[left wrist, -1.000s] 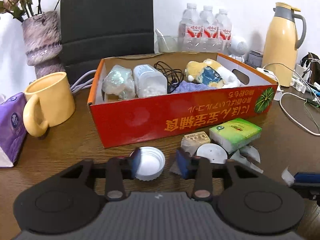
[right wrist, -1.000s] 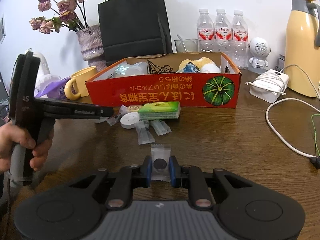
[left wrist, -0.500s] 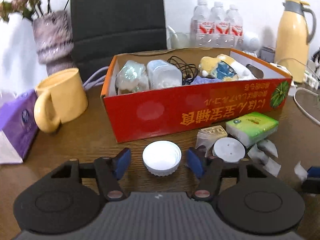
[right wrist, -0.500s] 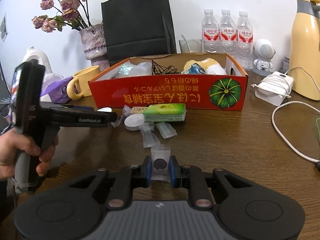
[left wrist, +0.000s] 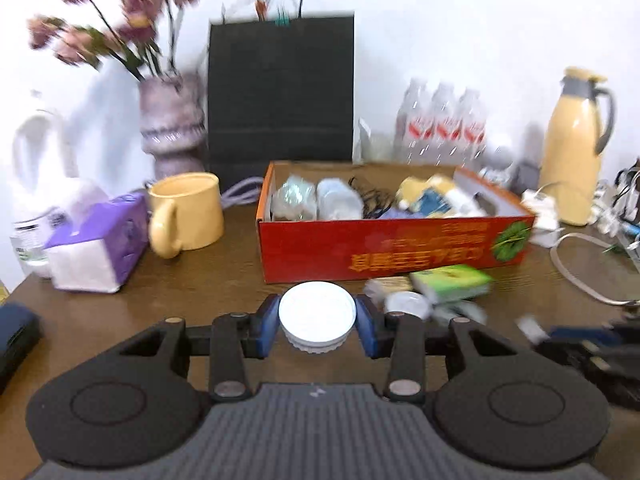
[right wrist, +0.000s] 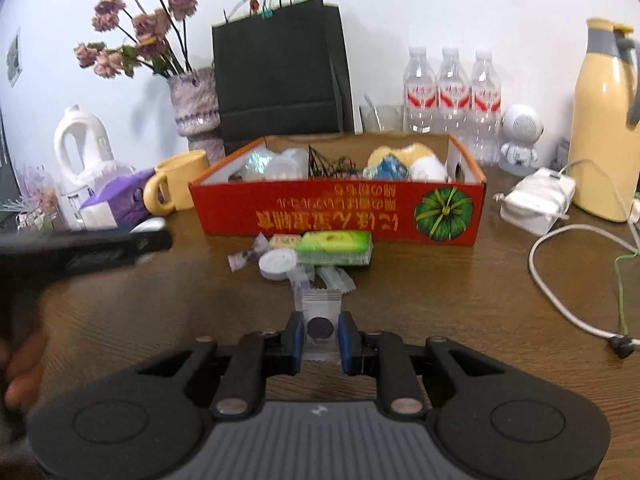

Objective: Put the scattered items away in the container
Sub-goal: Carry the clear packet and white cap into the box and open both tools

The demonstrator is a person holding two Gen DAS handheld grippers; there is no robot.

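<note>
My left gripper (left wrist: 318,322) is shut on a white ribbed cap (left wrist: 317,317) and holds it lifted above the table, in front of the red cardboard box (left wrist: 384,246). My right gripper (right wrist: 320,338) is shut on a clear sachet with a dark round disc (right wrist: 320,316), low over the table. The box (right wrist: 336,214) holds a plush toy, a cable and plastic items. In front of it lie a green tissue pack (right wrist: 336,242), a white round disc (right wrist: 278,264) and several small clear sachets (right wrist: 332,278).
A yellow mug (left wrist: 188,212), purple tissue pack (left wrist: 100,242) and flower vase (left wrist: 172,124) stand left of the box. A black bag (left wrist: 280,88), water bottles (right wrist: 452,92), yellow thermos (right wrist: 602,128), white charger (right wrist: 536,198) and cables (right wrist: 568,300) are behind and right.
My left gripper closed on the white cap and lifted it while pulling back from the box. My right gripper stays shut on the sachet and has risen slightly.
</note>
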